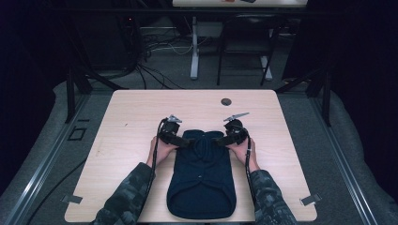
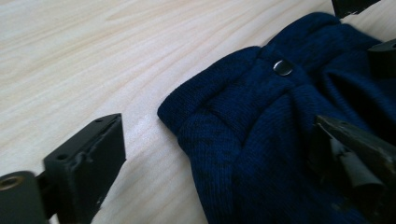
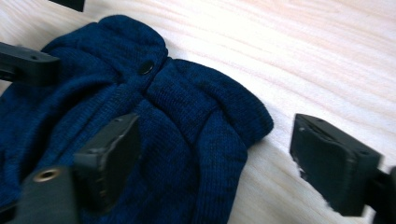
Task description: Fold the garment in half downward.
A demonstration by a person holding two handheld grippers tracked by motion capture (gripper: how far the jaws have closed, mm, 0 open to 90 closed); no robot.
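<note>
a dark blue knitted garment (image 1: 202, 180) lies flat in the lower middle of the high view, on the pale wooden table (image 1: 131, 122); the left gripper (image 1: 184, 141) sits at its upper left corner, the right gripper (image 1: 219, 139) at its upper right; in the left gripper view the jaws stand spread, one over bare wood at lower left, one over the knit at right, the garment's folded corner between them; a metal snap (image 2: 283, 67) shows in the upper right; in the right gripper view the jaws also stand apart around the other corner, not pressing it.
</note>
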